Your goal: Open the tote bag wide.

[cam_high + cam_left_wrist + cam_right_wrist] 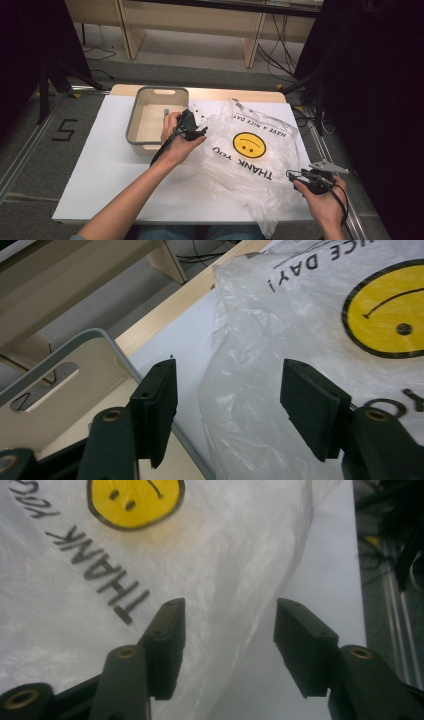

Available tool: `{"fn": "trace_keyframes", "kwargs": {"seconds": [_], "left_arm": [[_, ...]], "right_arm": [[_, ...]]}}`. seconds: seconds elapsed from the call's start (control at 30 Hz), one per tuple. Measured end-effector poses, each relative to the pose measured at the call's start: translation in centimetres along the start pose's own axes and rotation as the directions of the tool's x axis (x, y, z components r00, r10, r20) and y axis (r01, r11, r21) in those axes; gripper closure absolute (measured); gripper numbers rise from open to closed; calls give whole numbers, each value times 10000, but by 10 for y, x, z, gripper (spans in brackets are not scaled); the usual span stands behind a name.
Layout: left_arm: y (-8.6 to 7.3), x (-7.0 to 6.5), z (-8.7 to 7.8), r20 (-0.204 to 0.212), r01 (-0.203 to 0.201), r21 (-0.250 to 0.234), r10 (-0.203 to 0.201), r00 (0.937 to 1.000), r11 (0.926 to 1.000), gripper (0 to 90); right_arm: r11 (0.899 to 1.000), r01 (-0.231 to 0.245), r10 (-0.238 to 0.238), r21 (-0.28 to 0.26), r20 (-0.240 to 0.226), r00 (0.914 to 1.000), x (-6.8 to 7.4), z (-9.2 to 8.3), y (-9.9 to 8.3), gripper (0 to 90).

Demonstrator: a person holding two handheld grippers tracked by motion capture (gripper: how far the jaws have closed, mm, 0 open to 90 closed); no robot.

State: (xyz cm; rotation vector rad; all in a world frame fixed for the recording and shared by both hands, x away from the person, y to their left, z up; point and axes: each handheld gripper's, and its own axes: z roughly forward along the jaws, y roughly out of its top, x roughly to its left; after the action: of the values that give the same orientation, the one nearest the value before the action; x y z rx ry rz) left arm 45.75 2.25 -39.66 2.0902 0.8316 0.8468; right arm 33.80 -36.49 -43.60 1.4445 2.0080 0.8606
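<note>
1 plastic bag (250, 155), clear w/ yellow smiley and "THANK YOU" print, lies flat on the white table (100, 175), covering centre to 4 o'clock; its lower edge hangs over the near table rim. 1 grey bin (134, 125) sits at 11 o'clock, just beside the bag's left edge. 2 grippers: left gripper (227, 400) at the bag's 9 o'clock edge, between bin and bag, jaws spread, nothing pinched; bag film lies under the gap. Right gripper (227, 645) at the bag's 4 o'clock corner, jaws also spread, over the bag's edge, not pressing it. 2 hands, 1 per gripper.
</note>
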Motion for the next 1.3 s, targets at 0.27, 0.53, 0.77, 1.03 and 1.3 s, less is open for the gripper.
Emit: {"fn": "trace_keyframes", "kwargs": {"seconds": [0.27,0.53,0.77,1.03,1.3], "left_arm": [[-18,-9,-21,1294,1052,92,-1055,9860,9944,363],[-39,-18,-38,1664,504,98,-513,9847,9987,350],[-56,-26,-52,1962,139,90,-154,9804,9999,336],[-68,-24,-66,1903,124,86,-138,9816,9999,331],[-68,-24,-84,1922,171,-193,-131,9813,9997,329]], "right_arm": [[9905,1169,-1222,-727,-723,9899,26,3,18,385],[9812,1837,-1902,-600,-1310,9730,47,15,27,380],[9754,2158,-2202,-446,-1669,9611,61,25,32,380],[9694,2404,-2454,-493,-1950,9496,75,30,39,380],[9586,2809,-2839,-466,-2340,9299,90,38,47,380]]}}
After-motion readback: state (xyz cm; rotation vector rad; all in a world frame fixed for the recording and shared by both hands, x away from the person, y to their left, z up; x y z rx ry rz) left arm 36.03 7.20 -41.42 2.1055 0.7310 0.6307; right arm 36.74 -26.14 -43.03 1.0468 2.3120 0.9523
